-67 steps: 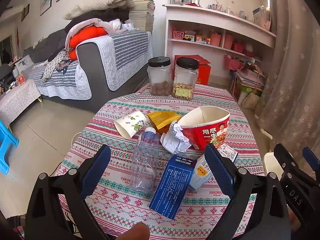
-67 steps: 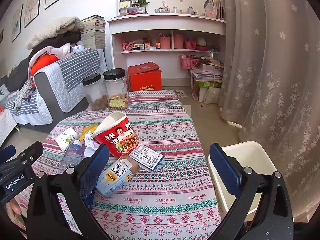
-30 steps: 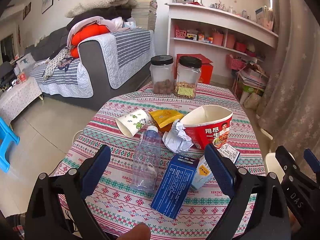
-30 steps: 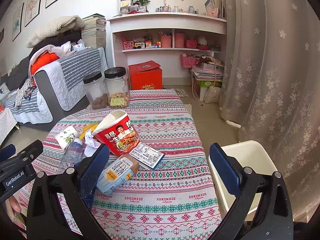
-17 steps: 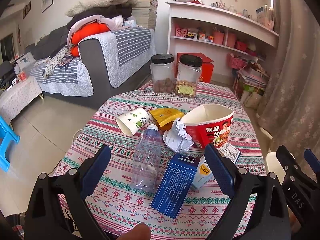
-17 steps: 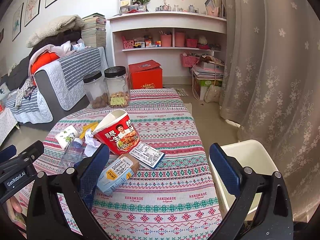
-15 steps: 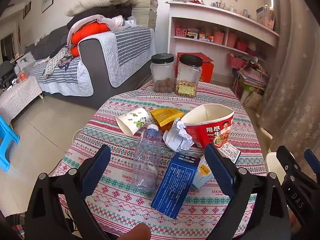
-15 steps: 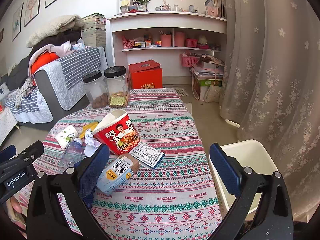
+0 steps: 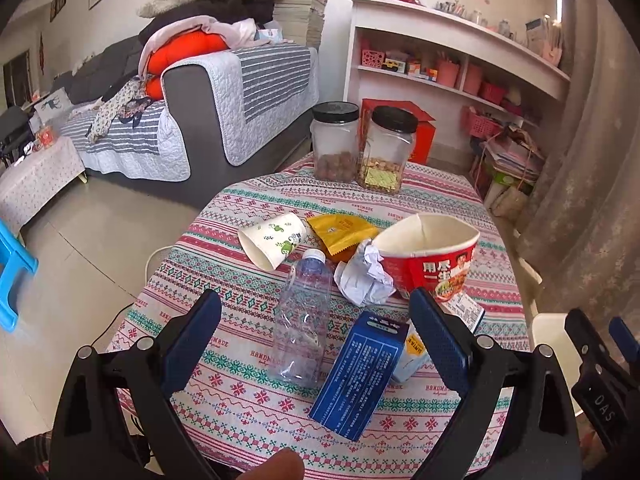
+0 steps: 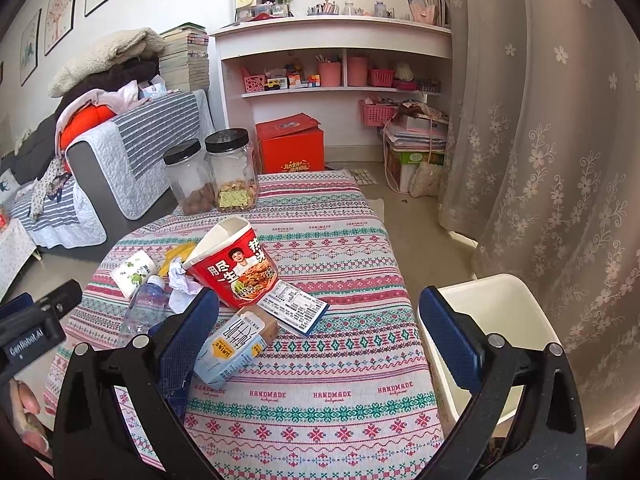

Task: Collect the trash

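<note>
Trash lies on the patterned tablecloth (image 9: 240, 396): a clear plastic bottle (image 9: 304, 320), a blue box (image 9: 360, 368), a small milk carton (image 10: 236, 344), a red noodle cup (image 9: 430, 258), crumpled white paper (image 9: 366, 276), a yellow wrapper (image 9: 340, 232), a paper cup (image 9: 272, 240) and a printed leaflet (image 10: 294, 306). My left gripper (image 9: 316, 344) is open and empty above the bottle and blue box. My right gripper (image 10: 318, 338) is open and empty over the table's near right part. A white bin (image 10: 492, 328) stands beside the table at the right.
Two black-lidded jars (image 9: 364, 148) stand at the table's far edge. A grey sofa (image 9: 192, 112) is at the left, white shelves (image 10: 336, 64) behind, a curtain (image 10: 552, 140) at the right. An orange box (image 10: 290, 144) sits on the floor.
Both grippers have stayed open and drifted only slightly; the trash has not moved.
</note>
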`<action>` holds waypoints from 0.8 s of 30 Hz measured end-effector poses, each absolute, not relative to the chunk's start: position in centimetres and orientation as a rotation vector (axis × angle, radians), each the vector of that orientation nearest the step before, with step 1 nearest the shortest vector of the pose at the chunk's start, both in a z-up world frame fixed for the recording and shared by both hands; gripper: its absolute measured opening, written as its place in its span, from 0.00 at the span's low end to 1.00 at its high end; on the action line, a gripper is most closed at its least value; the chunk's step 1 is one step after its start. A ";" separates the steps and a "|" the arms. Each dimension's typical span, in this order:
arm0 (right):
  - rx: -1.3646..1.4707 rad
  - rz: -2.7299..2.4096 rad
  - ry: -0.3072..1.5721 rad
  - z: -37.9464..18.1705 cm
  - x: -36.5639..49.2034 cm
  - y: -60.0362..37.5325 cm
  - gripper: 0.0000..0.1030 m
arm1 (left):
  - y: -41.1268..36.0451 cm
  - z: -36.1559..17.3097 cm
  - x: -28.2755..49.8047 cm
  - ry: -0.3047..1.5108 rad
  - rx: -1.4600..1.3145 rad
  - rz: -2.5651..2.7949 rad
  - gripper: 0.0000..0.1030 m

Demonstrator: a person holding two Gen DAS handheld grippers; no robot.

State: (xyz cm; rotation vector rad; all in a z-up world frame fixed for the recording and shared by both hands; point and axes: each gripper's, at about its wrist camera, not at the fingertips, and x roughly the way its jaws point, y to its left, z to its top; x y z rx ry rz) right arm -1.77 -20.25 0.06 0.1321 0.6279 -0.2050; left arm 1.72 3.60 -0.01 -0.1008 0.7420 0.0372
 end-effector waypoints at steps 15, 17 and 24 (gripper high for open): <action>0.290 -0.092 0.816 -0.9 3.0 -24.6 0.93 | 11.2 -6.7 13.2 1.204 -0.332 -0.007 0.93; 0.346 -0.047 0.896 -2.2 3.8 -24.7 0.93 | 11.0 -10.0 13.8 1.343 -0.423 -0.041 0.92; 0.366 -0.008 0.948 -3.3 4.4 -24.2 0.93 | 9.1 -12.4 16.0 1.380 -0.405 -0.038 0.92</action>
